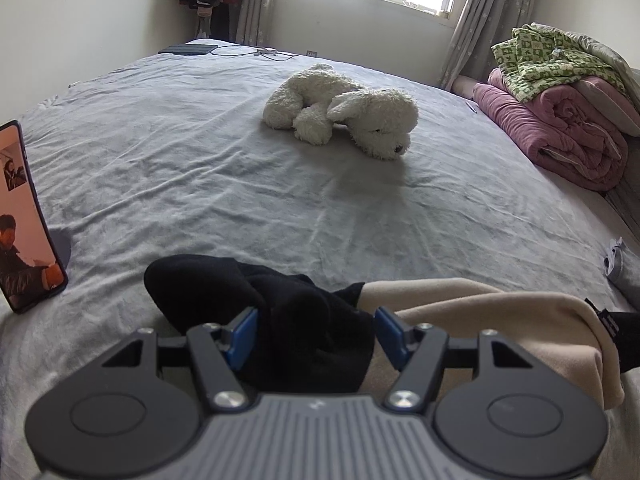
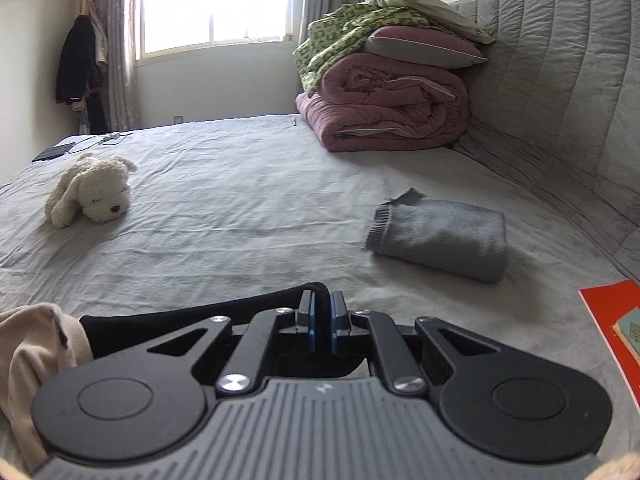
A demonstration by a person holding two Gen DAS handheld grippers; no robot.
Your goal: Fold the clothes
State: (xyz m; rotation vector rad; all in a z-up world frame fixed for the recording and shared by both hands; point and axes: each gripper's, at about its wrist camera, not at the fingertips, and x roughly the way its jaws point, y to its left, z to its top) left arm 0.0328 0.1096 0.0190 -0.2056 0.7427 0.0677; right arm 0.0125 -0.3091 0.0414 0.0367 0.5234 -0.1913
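Note:
A black garment lies bunched on the grey bed sheet, partly over a beige garment. My left gripper is open, its blue pads on either side of a fold of the black cloth. In the right wrist view my right gripper is shut on an edge of the black garment, which runs left toward the beige garment. A folded grey garment lies on the bed ahead to the right.
A white plush dog lies mid-bed. A phone stands propped at the left. Folded pink and green quilts are stacked against the padded headboard. A red book lies at the right edge. A tablet lies at the far edge.

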